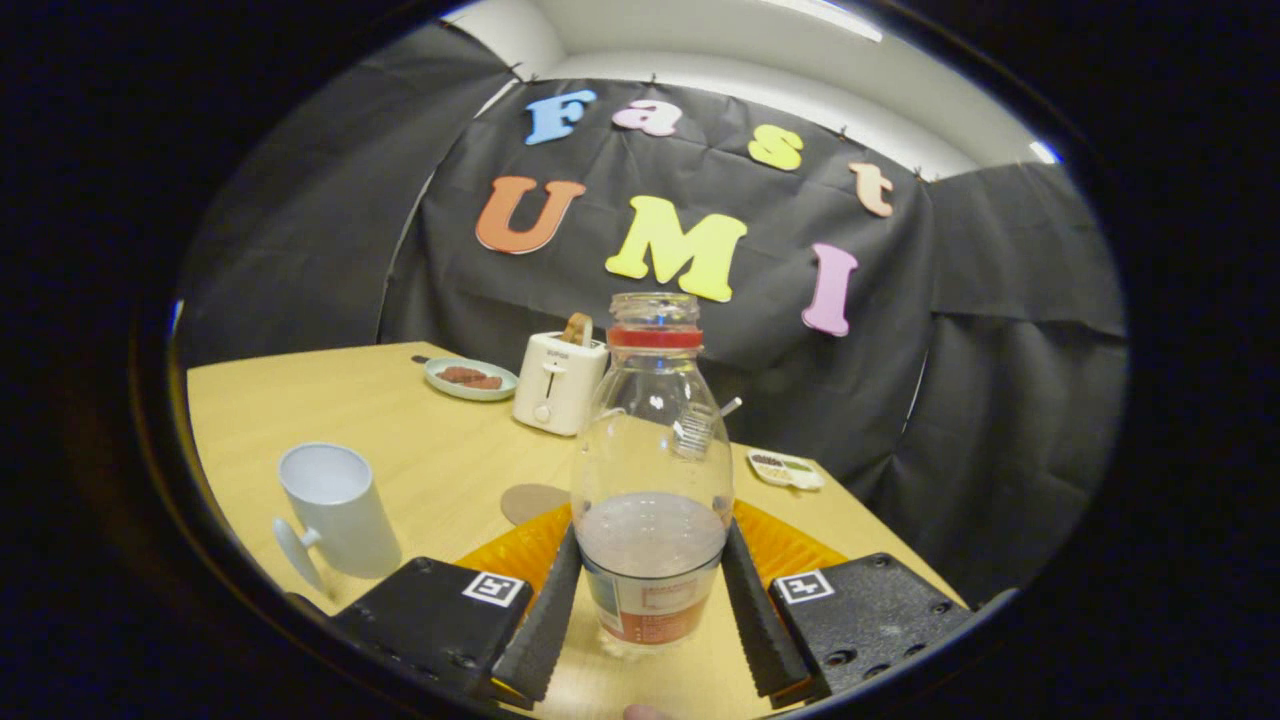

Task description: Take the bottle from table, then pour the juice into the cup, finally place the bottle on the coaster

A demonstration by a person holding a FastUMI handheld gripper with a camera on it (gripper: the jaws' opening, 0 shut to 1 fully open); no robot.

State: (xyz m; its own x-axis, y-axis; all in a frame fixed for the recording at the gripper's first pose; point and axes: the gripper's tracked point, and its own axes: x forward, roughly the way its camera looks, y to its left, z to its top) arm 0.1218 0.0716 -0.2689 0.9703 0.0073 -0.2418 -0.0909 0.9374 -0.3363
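the gripper (pixel 652 600) is clamping the bottle (pixel 652 470) low down. the open neck is risking a spill if tilting short of the cup (pixel 335 510) at ten o'clock.

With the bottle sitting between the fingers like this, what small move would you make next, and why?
Probably lift the bottle straight up: the gripper has both fingers pressed against its lower sides, it looks upright and uncapped, and the cup stands off to the fingers' left, so the bottle must clear the table before tipping.
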